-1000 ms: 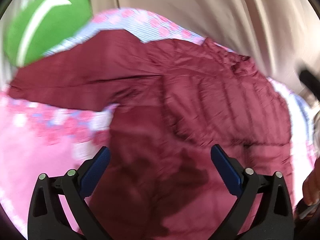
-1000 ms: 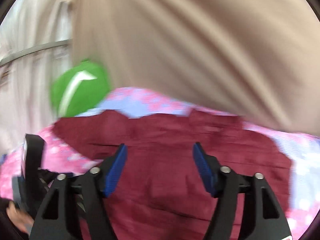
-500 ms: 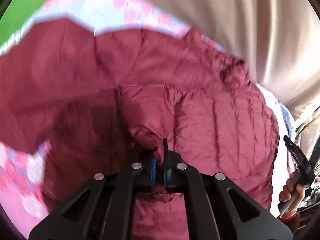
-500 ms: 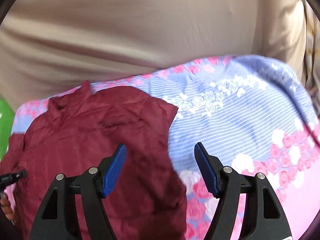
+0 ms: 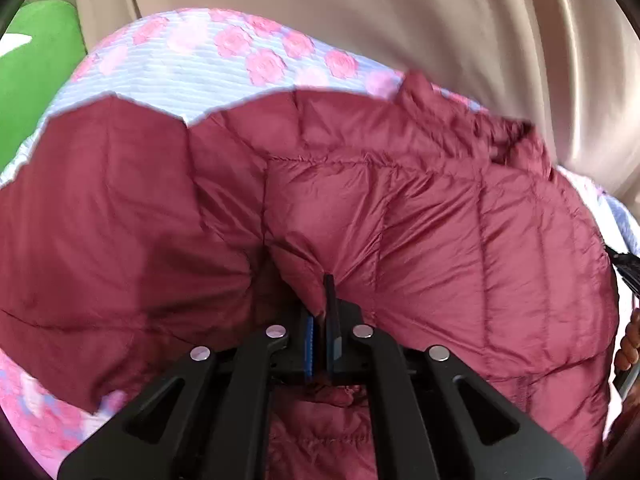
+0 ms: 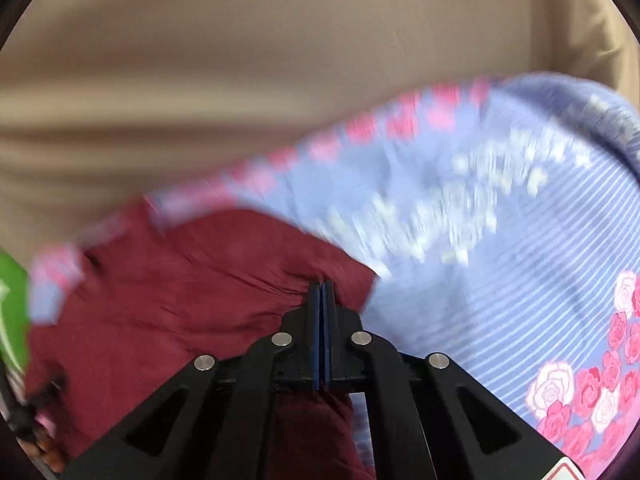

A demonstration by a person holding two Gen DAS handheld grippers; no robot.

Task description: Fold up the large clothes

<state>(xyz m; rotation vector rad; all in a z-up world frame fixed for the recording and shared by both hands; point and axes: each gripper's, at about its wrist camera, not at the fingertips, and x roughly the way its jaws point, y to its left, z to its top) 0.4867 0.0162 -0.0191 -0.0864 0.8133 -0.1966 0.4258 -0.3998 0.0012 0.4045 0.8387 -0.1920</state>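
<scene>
A maroon quilted puffer jacket (image 5: pixel 440 220) lies spread over a floral bedsheet (image 5: pixel 208 68). My left gripper (image 5: pixel 322 304) is shut on a pinched fold of the jacket near its middle, and the fabric puckers up around the tips. In the right wrist view, which is blurred, my right gripper (image 6: pixel 322 292) is shut on the jacket (image 6: pixel 180 300) near its right edge, where creases gather toward the tips. Beyond that edge lies the blue striped sheet (image 6: pixel 520 280).
A beige draped cloth (image 5: pixel 360 20) rises behind the bed. A green cushion (image 5: pixel 36 72) sits at the far left, and its edge shows as a green patch (image 6: pixel 12 320) in the right wrist view. A hand (image 5: pixel 630 338) shows at the right edge of the left wrist view.
The left gripper went from wide open to shut on a jacket fold and drew closer in. The right gripper swung right to the jacket's edge, dropped, and closed from open.
</scene>
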